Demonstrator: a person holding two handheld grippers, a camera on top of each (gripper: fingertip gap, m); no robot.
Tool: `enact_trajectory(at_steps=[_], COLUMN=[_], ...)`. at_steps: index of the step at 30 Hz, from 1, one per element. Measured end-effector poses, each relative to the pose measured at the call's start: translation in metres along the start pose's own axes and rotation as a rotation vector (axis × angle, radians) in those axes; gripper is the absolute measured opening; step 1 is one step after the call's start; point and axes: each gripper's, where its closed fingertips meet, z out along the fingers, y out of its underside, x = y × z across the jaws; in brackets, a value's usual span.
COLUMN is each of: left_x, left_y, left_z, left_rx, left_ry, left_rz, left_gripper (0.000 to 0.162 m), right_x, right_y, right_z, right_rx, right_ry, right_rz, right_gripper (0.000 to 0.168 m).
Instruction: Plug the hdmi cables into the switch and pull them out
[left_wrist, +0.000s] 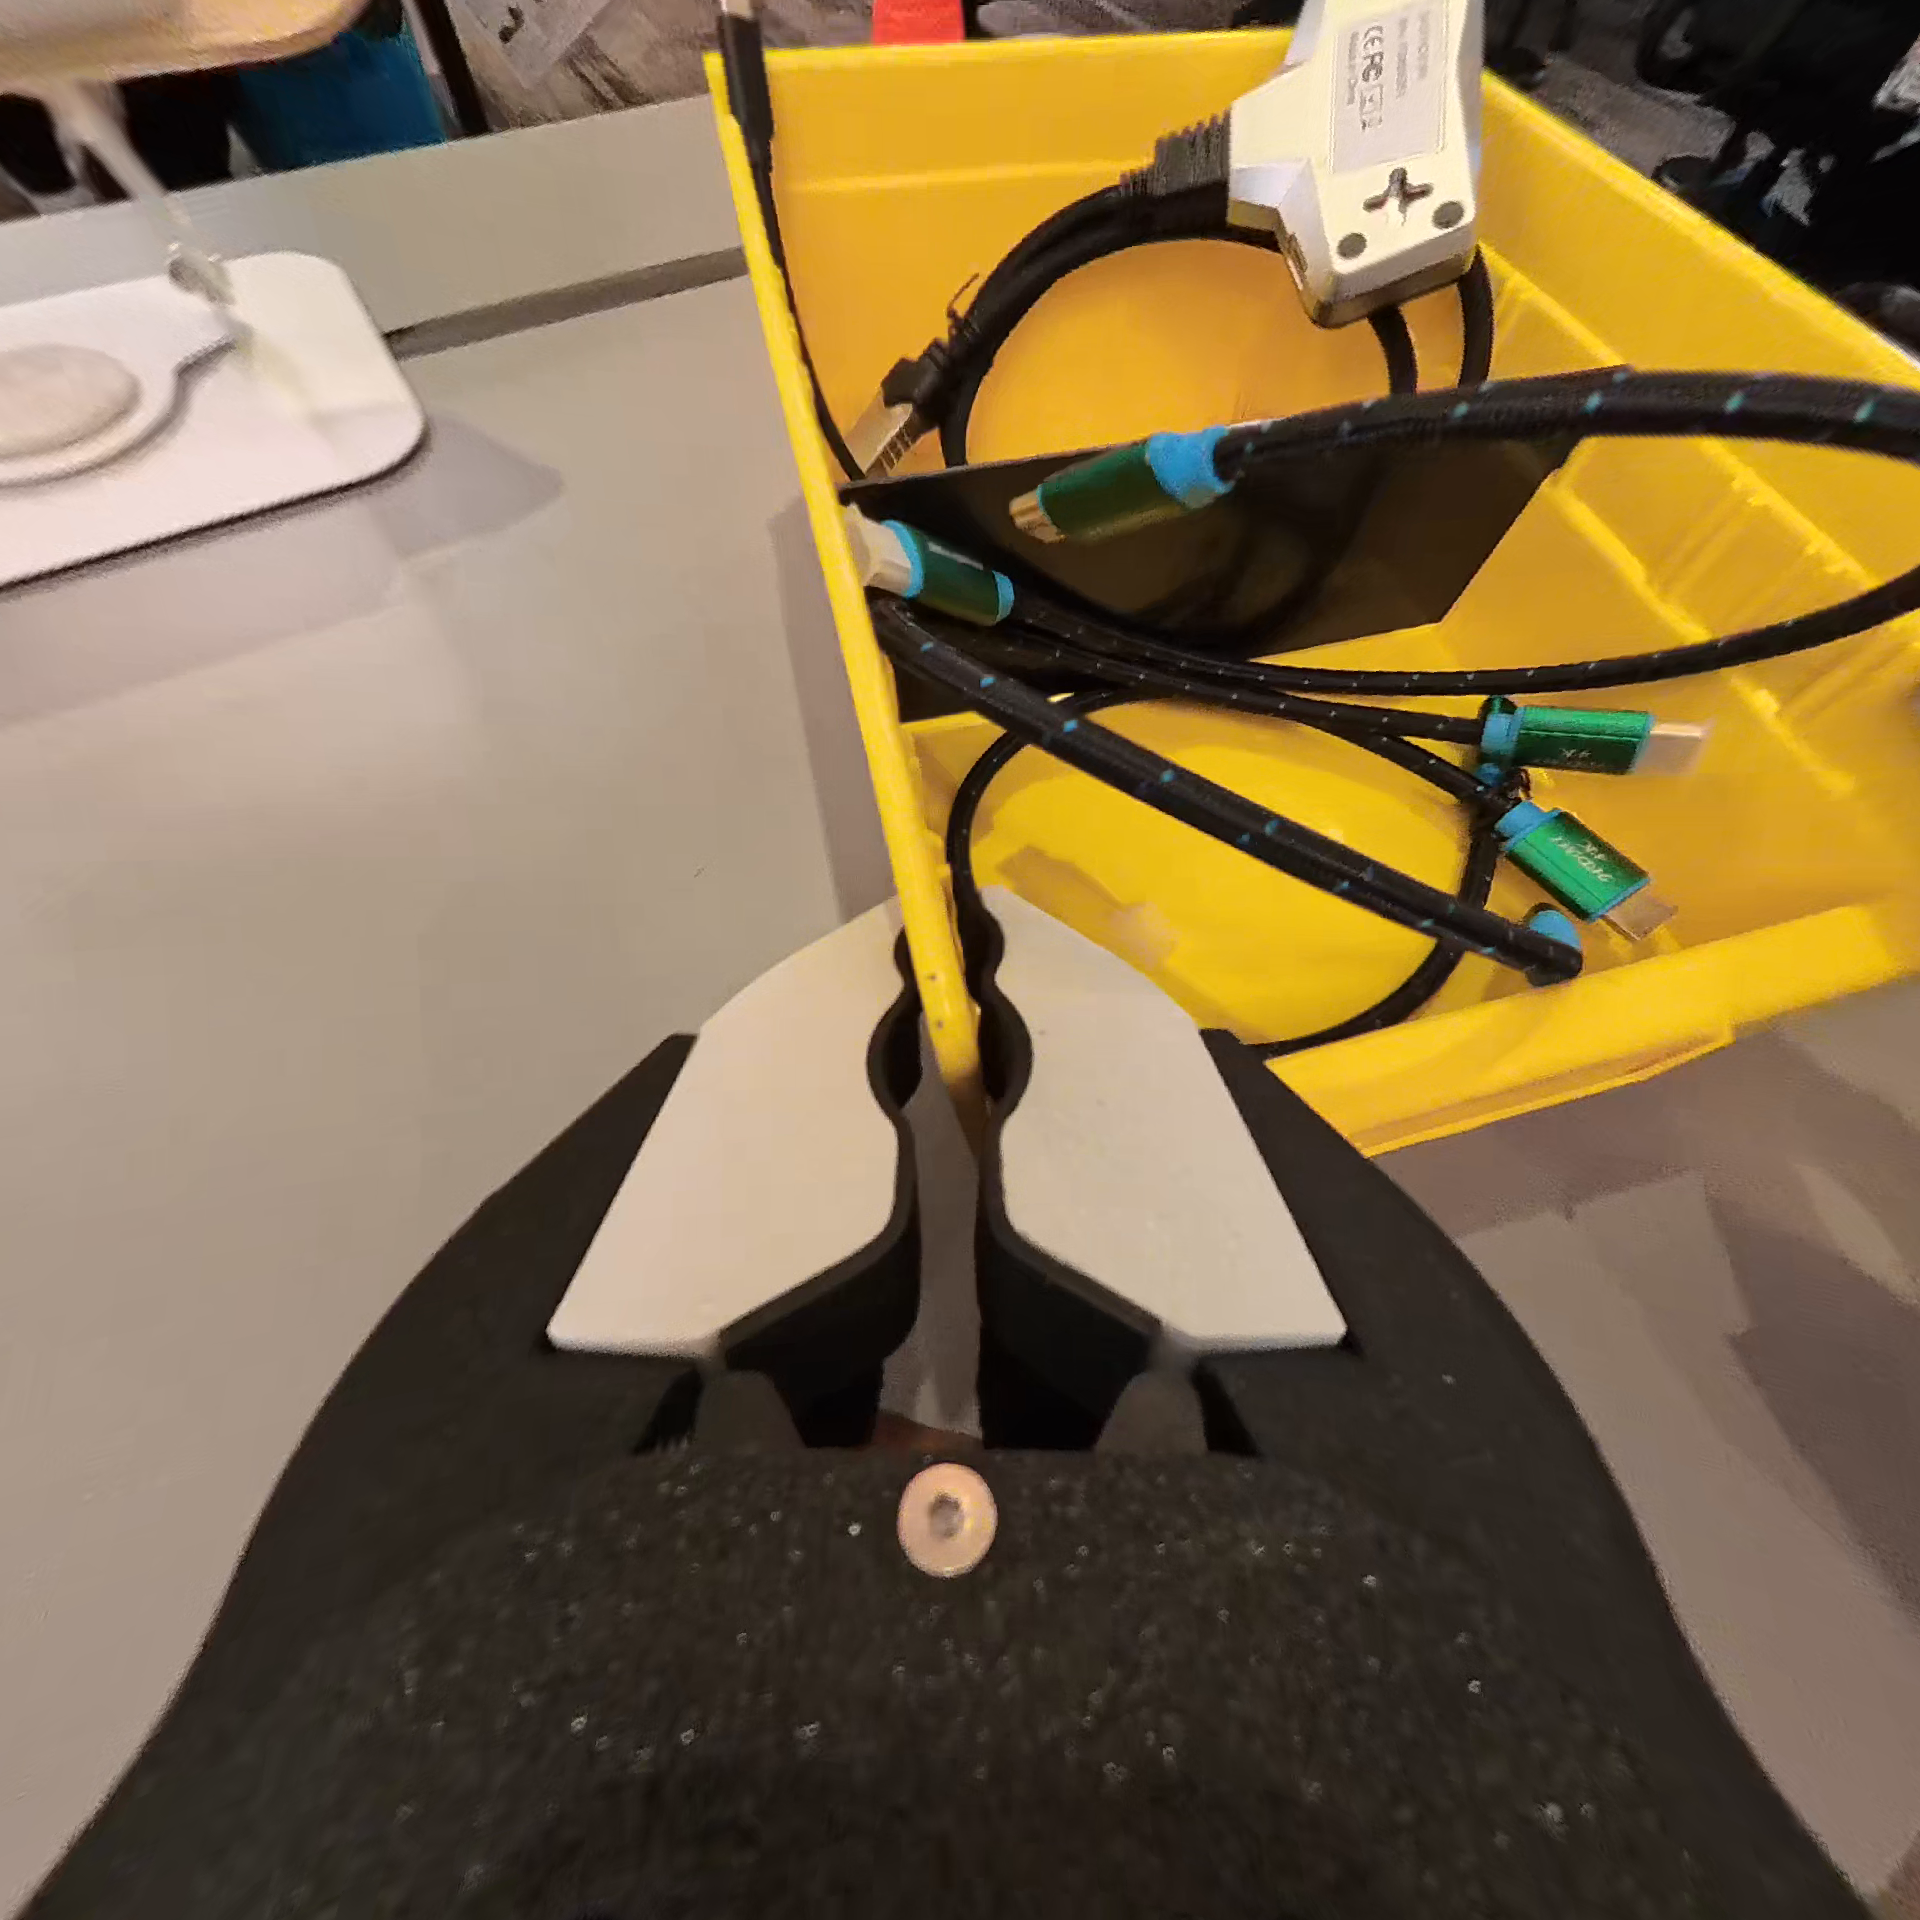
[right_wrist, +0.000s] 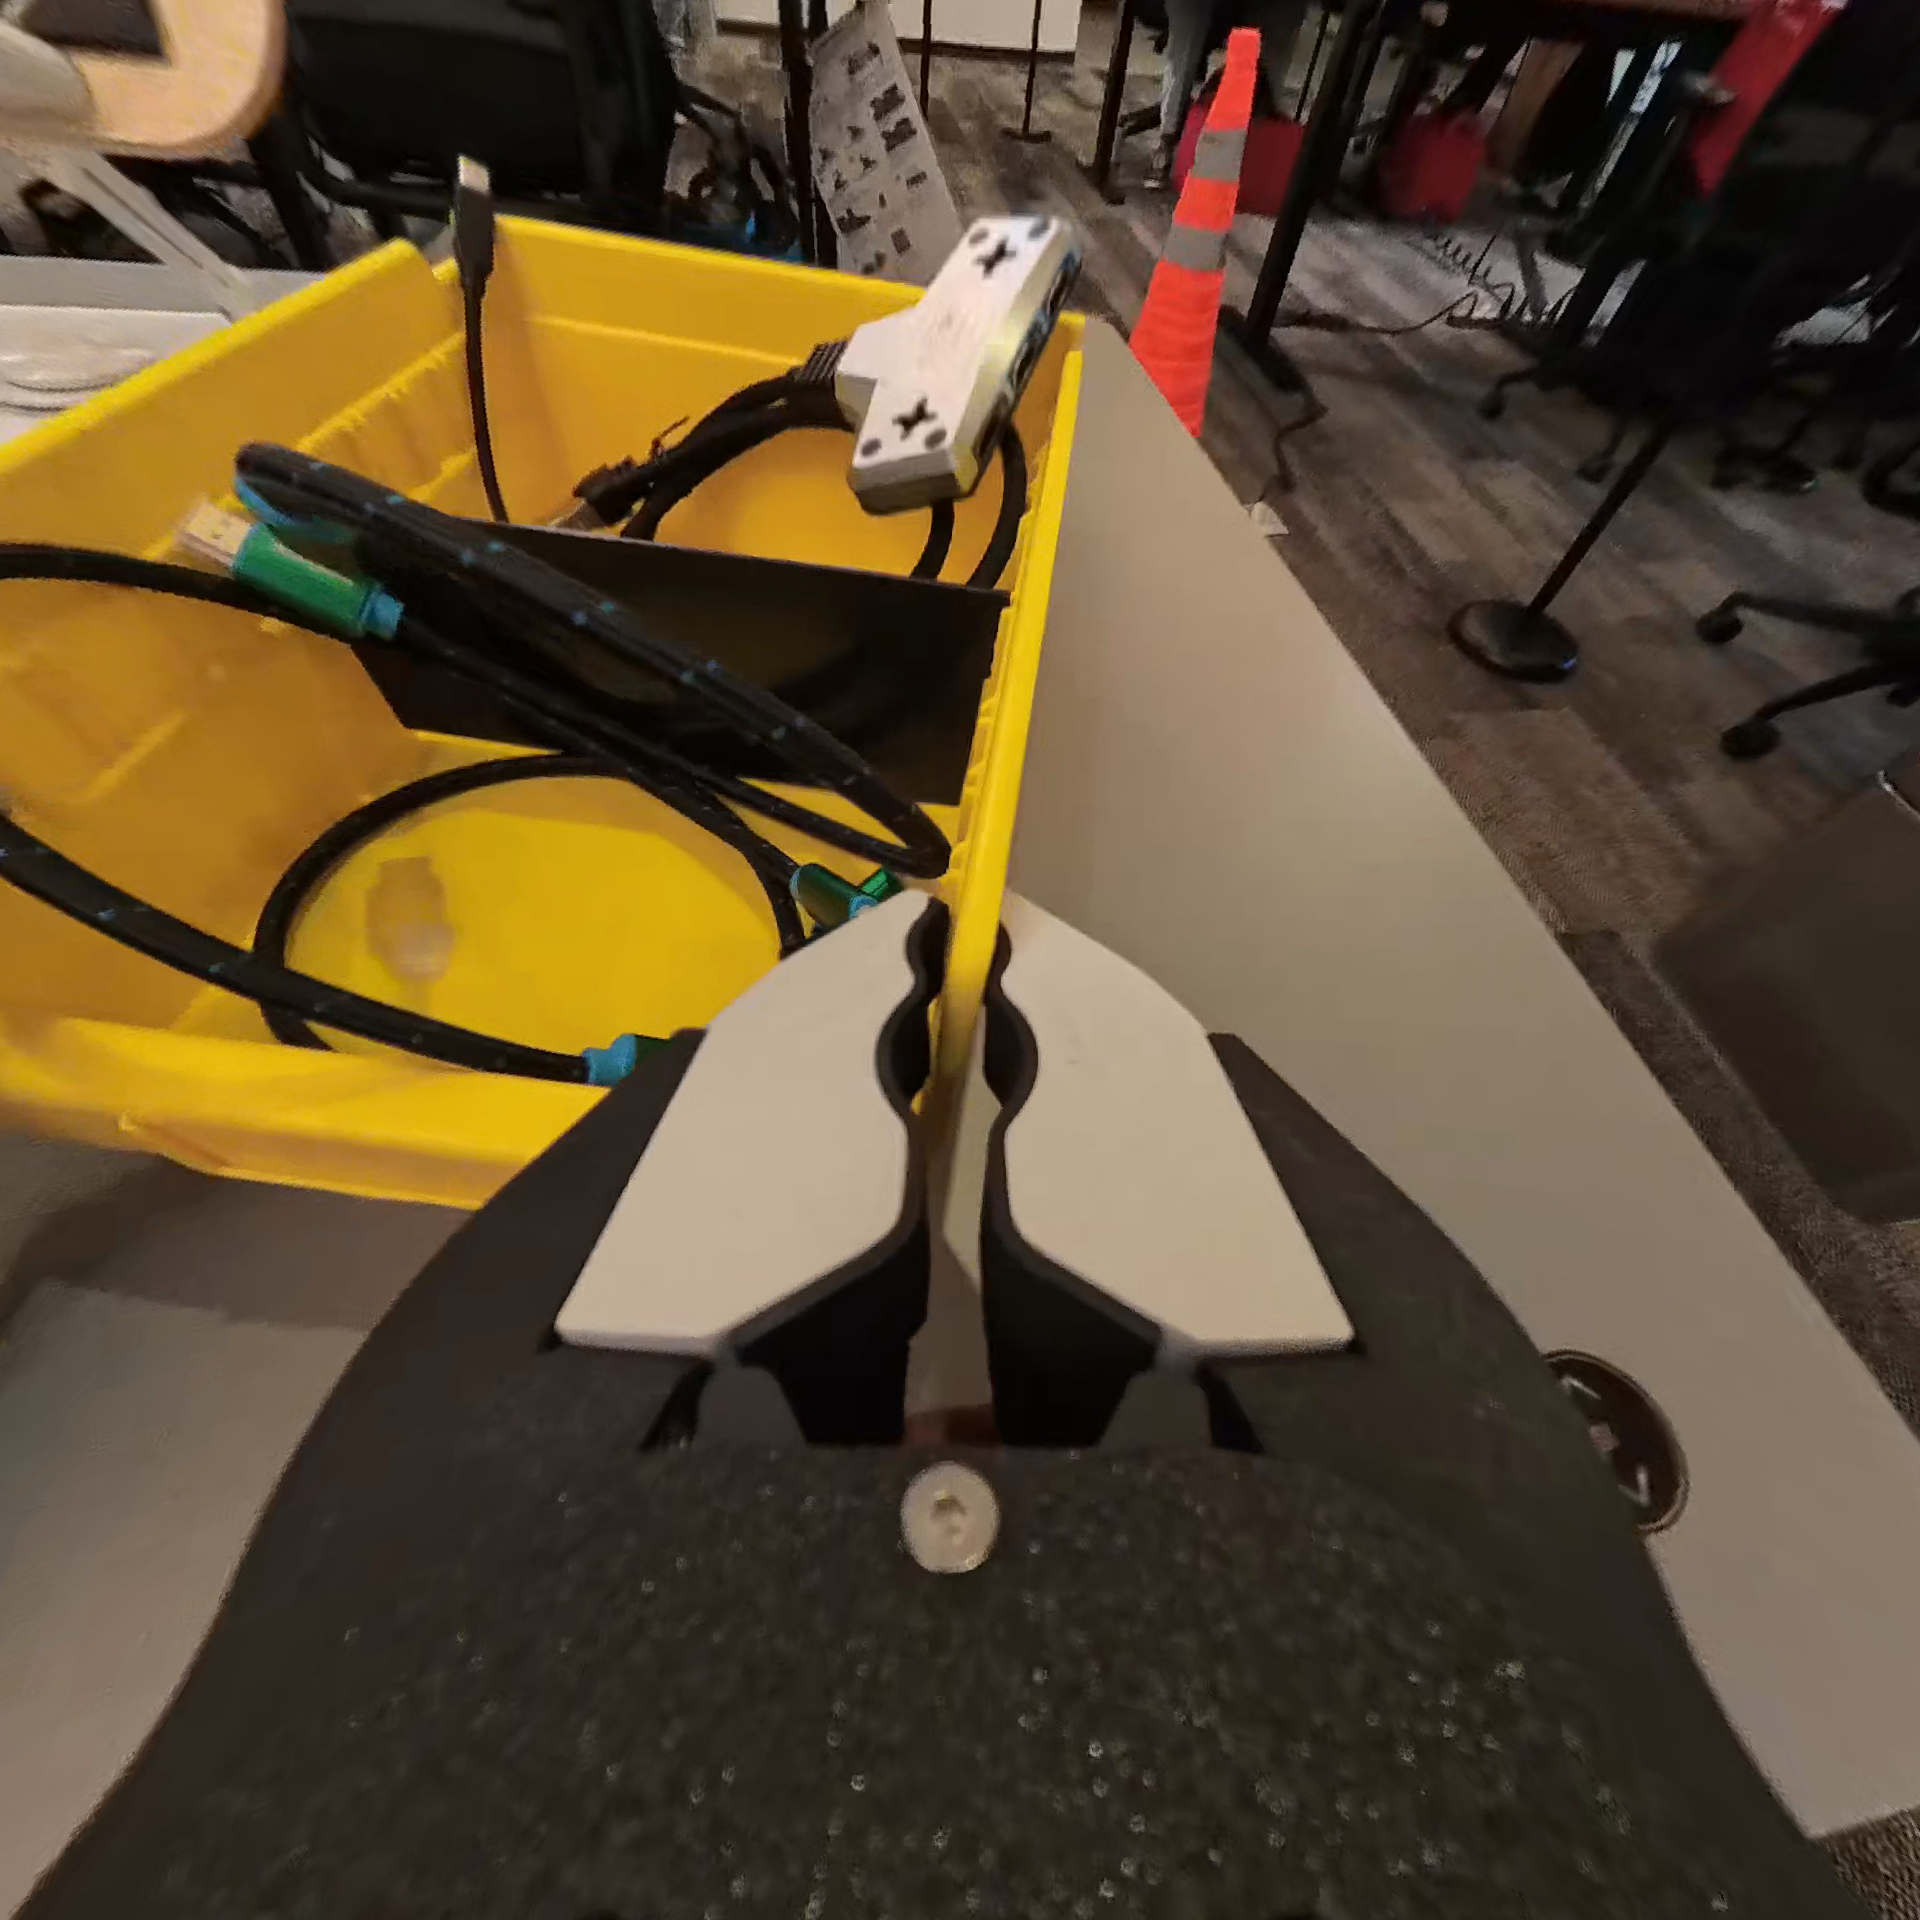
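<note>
A yellow bin (left_wrist: 1683, 582) holds several black braided HDMI cables with green plugs (left_wrist: 1117, 499) and a white switch (left_wrist: 1351, 156) in its far compartment. My left gripper (left_wrist: 951, 997) is shut on the bin's left wall (left_wrist: 831, 540). My right gripper (right_wrist: 961, 987) is shut on the bin's right wall (right_wrist: 1023, 665). In the right wrist view the switch (right_wrist: 951, 364) leans on the far right rim, with cables (right_wrist: 623, 665) and a green plug (right_wrist: 301, 587) draped over a black divider (right_wrist: 790, 644). The bin sits tilted in both views.
A grey table (left_wrist: 364, 831) carries the bin. A white stand base (left_wrist: 197, 405) lies at the far left. The table's right edge (right_wrist: 1507, 831) drops to carpet with an orange cone (right_wrist: 1195, 249), chair legs and a pole base. A round cable grommet (right_wrist: 1621, 1444) sits near me. About 20 centimeters separates my left fingertips from my right.
</note>
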Motion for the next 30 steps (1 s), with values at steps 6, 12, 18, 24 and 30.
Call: enact_trajectory(at_steps=[6,12,18,24,30], left_x=[-0.089,-0.196,-0.258,-0.236,-0.380], left_y=[0.023,0.048,0.079,0.081,0.120], left_z=[-0.057,-0.130,-0.150,-0.179,-0.267], left_rx=[0.014,0.039,0.026,0.041,0.130], left_ry=[-0.105,-0.300,-0.345,-0.101,-0.396], left_rz=[-0.029,-0.041,-0.102,-0.216,-0.318], left_gripper=[0.005,0.005,0.006,0.033,0.033], right_x=[-0.097,-0.226,-0.306,-0.307,-0.312], right_y=[-0.023,-0.027,-0.018,-0.020,-0.035], right_z=[-0.013,-0.015,-0.004,-0.019,-0.074], right_rx=[0.060,0.050,0.039,0.043,0.112], right_ry=[-0.107,-0.282,-0.327,-0.449,-0.657], right_rz=[-0.019,-0.030,-0.075,-0.093,-0.296], right_gripper=[0.004,0.004,0.003,0.013,0.021])
